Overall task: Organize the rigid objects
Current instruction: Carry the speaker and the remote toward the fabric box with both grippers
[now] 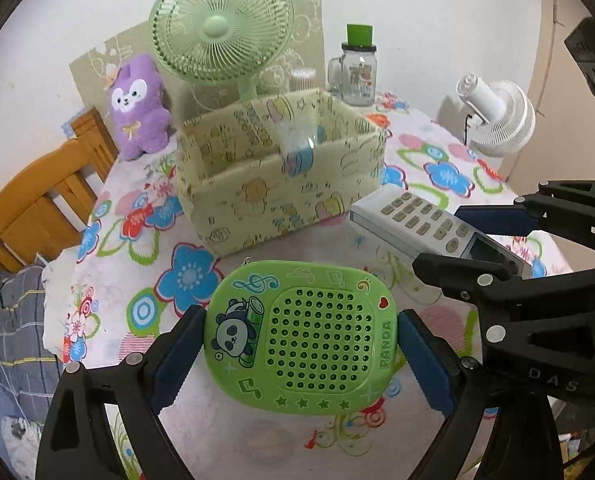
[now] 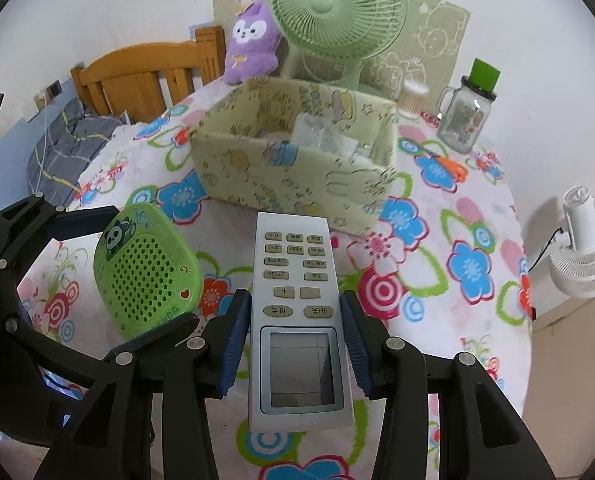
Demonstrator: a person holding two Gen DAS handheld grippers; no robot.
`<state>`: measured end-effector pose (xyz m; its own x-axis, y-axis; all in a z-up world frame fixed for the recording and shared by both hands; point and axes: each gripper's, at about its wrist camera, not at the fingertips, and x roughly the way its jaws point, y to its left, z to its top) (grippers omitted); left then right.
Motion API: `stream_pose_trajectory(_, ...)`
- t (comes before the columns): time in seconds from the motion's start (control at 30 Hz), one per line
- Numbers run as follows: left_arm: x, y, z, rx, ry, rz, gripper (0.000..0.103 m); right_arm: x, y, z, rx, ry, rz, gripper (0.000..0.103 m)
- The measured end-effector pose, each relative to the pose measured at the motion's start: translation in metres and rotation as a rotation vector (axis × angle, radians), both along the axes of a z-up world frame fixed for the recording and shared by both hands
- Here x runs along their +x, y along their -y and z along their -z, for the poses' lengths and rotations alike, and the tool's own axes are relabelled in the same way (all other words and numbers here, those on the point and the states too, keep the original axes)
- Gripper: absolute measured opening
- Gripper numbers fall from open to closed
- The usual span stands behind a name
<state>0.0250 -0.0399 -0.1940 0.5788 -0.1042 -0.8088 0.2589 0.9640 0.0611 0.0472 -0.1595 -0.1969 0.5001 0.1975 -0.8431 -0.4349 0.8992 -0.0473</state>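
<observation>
Two things are in your grip at once. Your left gripper is clamped across the width of the green panda case, blue pads pressing its two short edges, so the jaws stand wide simply because the case is wide. Your right gripper is closed on the white remote control, pads squeezing its long sides just beside the screen, with the button end reaching out ahead of the fingers.

Both items look clear of the flowered tablecloth, not resting on it. Holding each by its narrow flanks leaves the underside free, which should suit a straight drop into a container.

That container sits dead ahead: the pale yellow printed storage box, open-topped, with clear plastic packets already inside. Behind it stand the green desk fan, the purple plush and the glass mug jar.

Both wrists pitch steeply downward, grippers side by side and near each other, fingers aimed at the table just short of the box. My read: you'll need to carry forward before letting go.
</observation>
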Motion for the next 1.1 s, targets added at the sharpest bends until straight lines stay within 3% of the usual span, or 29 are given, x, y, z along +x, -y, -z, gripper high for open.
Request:
stream_pose_trajectory(0.63, 0.008, 0.034, -0.052, -0.005, 0.083, -0.077, 0.095, 0.008, 0.038, -0.059, 0.026, 0.113, -0.001, 0.048)
stream_pose_trajectory(1.1, 0.021, 0.037, -0.072, -0.005, 0.118, -0.097, 0.095, 0.022, 0.042, -0.079, 0.056, 0.136, 0.017, 0.048)
